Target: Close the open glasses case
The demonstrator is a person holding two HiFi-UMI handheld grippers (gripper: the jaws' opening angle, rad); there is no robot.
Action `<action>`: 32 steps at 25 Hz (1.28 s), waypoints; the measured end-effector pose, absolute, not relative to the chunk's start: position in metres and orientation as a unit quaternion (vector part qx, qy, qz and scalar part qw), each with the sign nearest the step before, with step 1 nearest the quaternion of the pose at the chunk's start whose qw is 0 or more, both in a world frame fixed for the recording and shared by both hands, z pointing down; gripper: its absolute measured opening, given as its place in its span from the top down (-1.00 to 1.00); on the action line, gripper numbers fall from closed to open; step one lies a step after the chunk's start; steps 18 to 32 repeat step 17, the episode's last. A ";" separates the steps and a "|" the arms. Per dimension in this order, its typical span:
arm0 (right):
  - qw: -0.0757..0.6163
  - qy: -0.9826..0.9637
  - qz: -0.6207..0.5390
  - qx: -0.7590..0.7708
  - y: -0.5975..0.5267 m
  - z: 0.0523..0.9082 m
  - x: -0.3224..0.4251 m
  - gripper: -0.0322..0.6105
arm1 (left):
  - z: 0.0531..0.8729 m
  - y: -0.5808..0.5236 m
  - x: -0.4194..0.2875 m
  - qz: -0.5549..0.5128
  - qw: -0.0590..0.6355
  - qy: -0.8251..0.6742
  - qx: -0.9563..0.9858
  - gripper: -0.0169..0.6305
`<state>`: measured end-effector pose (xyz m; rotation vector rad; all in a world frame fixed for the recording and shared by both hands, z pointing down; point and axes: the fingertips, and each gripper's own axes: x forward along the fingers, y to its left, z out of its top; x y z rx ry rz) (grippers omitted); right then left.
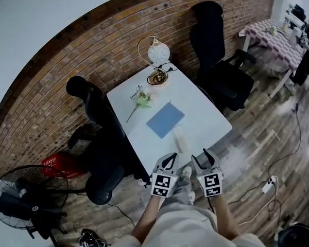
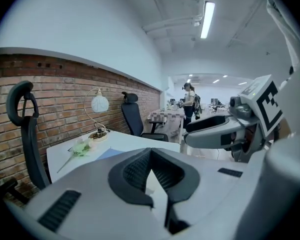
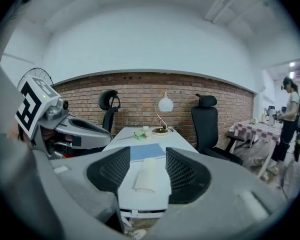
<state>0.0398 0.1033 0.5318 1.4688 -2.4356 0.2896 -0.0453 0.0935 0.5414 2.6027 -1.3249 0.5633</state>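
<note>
Holding both grippers off the near edge of the surface (image 1: 202, 111), we can barely make out the pale glasses case (image 1: 181, 139) against the white top. It lies near that edge, just beside a blue pad (image 1: 165, 119); its lid is unreadable. The left gripper (image 1: 169, 158) has its jaws clenched on nothing, and the right gripper (image 1: 201, 158) has its jaws released. Bare room runs to the right edge.

overhead plus jaw-level, shared table (image 1: 202, 113)
</note>
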 end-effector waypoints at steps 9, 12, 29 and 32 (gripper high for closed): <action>0.122 -0.841 0.082 0.520 0.139 0.508 0.043 0.20 | 0.518 0.130 -0.048 0.170 0.060 -0.450 0.874 0.94; 0.119 -0.840 0.078 0.523 0.138 0.503 0.044 0.20 | 0.513 0.131 -0.050 0.168 0.055 -0.453 0.874 0.94; 0.111 -0.842 0.068 0.524 0.127 0.493 0.043 0.20 | 0.508 0.123 -0.057 0.166 0.045 -0.460 0.871 0.94; 0.111 -0.842 0.068 0.524 0.127 0.493 0.043 0.20 | 0.508 0.123 -0.057 0.166 0.045 -0.460 0.871 0.94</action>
